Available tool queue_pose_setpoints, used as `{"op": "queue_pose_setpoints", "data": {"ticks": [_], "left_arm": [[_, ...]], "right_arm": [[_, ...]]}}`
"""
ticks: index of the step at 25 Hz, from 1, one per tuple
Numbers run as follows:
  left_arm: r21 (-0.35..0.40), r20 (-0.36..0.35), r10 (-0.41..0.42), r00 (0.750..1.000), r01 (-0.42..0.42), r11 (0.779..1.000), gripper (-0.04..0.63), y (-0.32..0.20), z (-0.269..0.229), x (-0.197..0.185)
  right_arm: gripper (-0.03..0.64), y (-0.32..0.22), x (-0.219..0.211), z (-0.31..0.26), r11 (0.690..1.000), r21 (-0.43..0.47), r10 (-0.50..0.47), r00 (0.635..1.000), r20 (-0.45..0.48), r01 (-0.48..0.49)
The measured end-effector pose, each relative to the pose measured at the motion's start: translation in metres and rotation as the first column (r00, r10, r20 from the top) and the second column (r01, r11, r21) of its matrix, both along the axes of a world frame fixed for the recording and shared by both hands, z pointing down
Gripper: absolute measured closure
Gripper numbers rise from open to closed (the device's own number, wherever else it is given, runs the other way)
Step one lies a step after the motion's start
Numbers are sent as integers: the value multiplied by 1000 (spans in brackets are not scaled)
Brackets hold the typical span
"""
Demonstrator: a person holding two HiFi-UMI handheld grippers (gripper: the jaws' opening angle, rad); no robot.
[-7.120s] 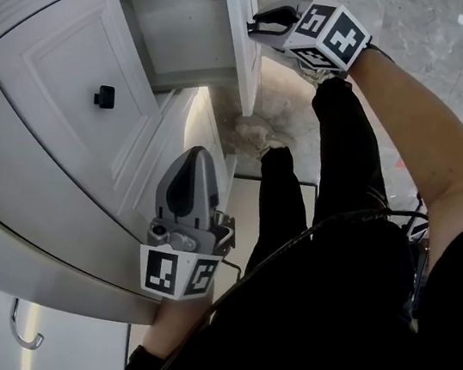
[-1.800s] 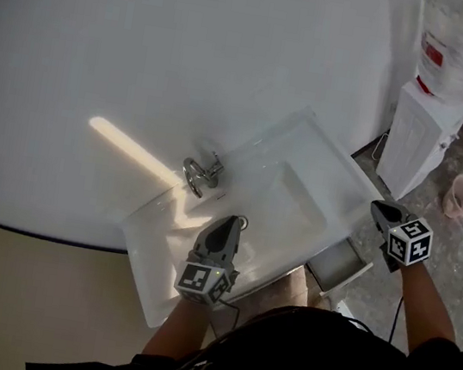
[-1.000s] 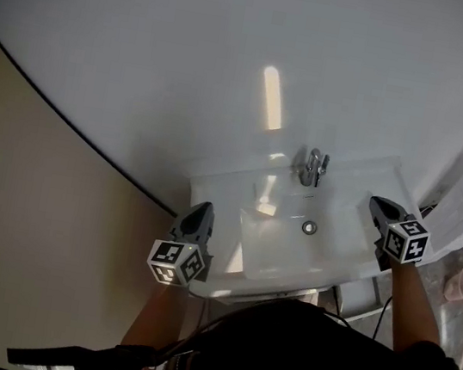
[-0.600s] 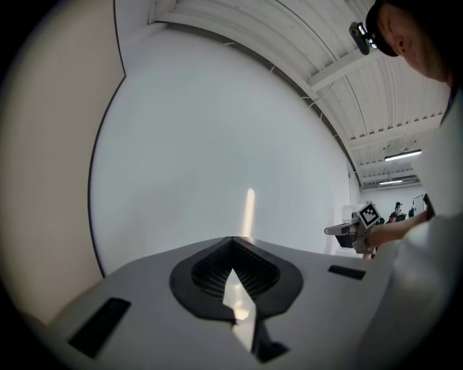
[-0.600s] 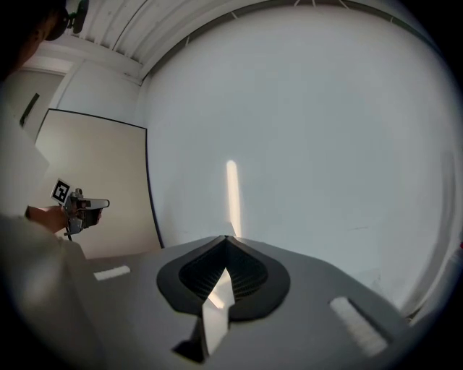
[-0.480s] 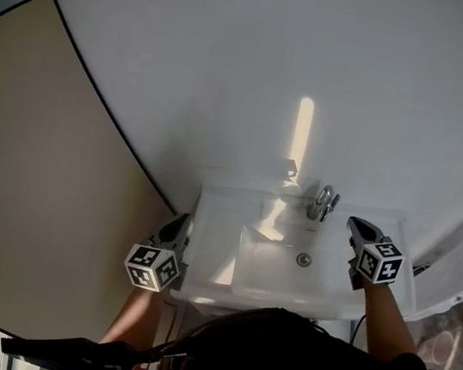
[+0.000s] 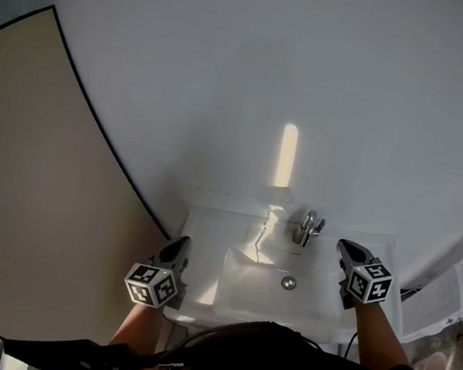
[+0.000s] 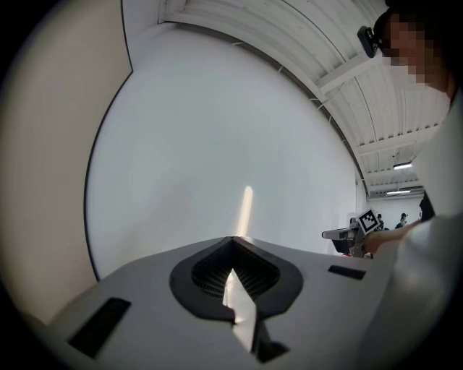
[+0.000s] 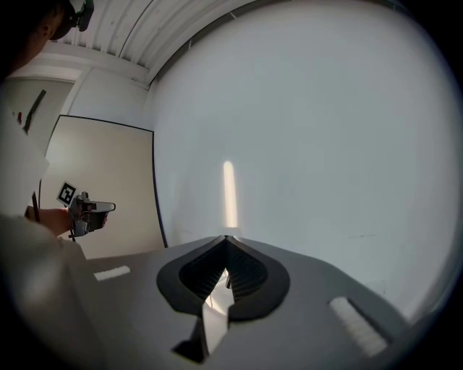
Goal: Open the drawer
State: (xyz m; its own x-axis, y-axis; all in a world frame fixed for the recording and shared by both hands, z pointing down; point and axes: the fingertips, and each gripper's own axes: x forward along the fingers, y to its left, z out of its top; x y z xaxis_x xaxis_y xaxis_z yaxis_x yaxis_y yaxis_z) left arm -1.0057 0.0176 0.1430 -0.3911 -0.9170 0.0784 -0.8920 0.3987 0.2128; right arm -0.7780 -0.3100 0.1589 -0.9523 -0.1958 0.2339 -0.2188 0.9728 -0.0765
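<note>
Head view: left gripper (image 7: 180,244) and right gripper (image 7: 343,245), jaws closed and empty, flank the white washbasin (image 7: 216,230).

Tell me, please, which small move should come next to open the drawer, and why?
Probably lower the right tongs below the sink rim. They and the left tongs are shut and empty, held on either side of the sink, pointing at the bare wall. No drawer shows in any view, so it likely must be found first.
</note>
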Motion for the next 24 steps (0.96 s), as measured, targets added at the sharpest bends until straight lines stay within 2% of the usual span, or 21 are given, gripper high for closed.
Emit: {"op": "queue_pose_setpoints", "data": {"ticks": [9,24], "left_arm": [[-12,17,78,997,-77,997,604,-33,6,-1],[-17,16,110,994,-110,994,604,-47,10,1]], "right_arm": [[618,-10,-1,16,1000,-5,26,1000,-14,-26],[618,-17,-1,19,999,2,33,999,-7,-33]]}}
